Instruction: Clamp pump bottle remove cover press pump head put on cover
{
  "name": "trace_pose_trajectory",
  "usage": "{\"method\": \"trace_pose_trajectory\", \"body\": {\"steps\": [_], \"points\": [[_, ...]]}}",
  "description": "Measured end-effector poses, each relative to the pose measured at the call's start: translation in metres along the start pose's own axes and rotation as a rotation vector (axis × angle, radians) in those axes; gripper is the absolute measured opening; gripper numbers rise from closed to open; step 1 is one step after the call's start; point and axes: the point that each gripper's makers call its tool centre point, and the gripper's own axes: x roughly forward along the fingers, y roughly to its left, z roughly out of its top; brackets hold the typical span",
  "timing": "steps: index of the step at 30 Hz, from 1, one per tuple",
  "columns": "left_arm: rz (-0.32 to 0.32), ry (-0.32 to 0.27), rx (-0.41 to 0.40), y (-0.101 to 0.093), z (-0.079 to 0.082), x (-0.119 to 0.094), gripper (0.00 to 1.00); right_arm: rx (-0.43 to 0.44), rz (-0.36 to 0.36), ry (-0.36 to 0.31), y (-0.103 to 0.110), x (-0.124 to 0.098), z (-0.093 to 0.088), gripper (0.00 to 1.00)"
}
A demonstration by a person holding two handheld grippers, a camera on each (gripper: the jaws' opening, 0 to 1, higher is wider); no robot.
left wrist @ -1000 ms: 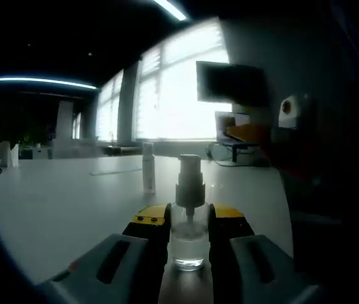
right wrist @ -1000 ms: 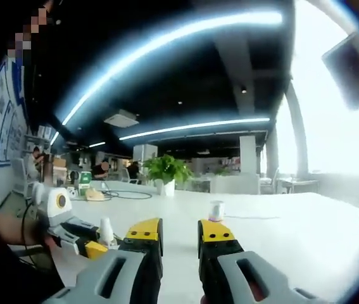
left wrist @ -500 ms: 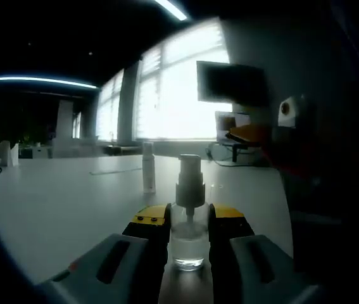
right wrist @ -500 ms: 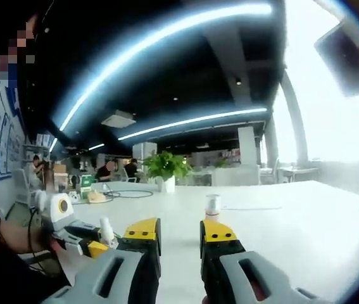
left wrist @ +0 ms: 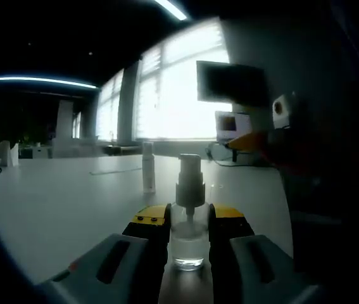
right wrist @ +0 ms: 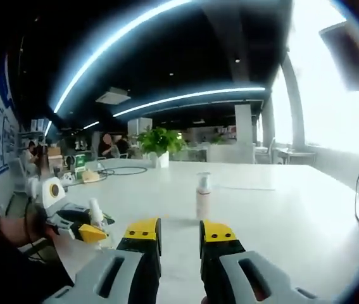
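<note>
Clear pump bottle (left wrist: 188,235) is gripped at its body between the left gripper (left wrist: 188,221) jaws, standing on the white table (left wrist: 59,202); the cover (left wrist: 148,168) stands on the table beyond the bottle. Right gripper (right wrist: 179,235) is held empty with jaws slightly apart, above the table. Bottle is judged light, rigid and slick; pump head (left wrist: 190,166) is best pressed from directly above.

Pump bottle (left wrist: 188,221) in left claw (left wrist: 188,218)
</note>
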Motion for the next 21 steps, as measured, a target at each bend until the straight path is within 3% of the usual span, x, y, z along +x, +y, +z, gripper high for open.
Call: {"method": "trace_pose_trajectory", "body": {"steps": [7, 16, 21], "points": [[0.0, 0.001, 0.0, -0.001, 0.0, 0.0, 0.15, -0.035, 0.012, 0.08, 0.0, 0.001, -0.013, 0.18], [0.001, 0.002, 0.0, -0.002, 0.0, 0.0, 0.15, -0.055, 0.014, 0.124, 0.004, 0.01, -0.028, 0.19], [0.001, 0.002, 0.001, -0.001, 0.0, 0.0, 0.15, -0.029, 0.019, 0.116, 0.009, 0.015, -0.033, 0.19]]}}
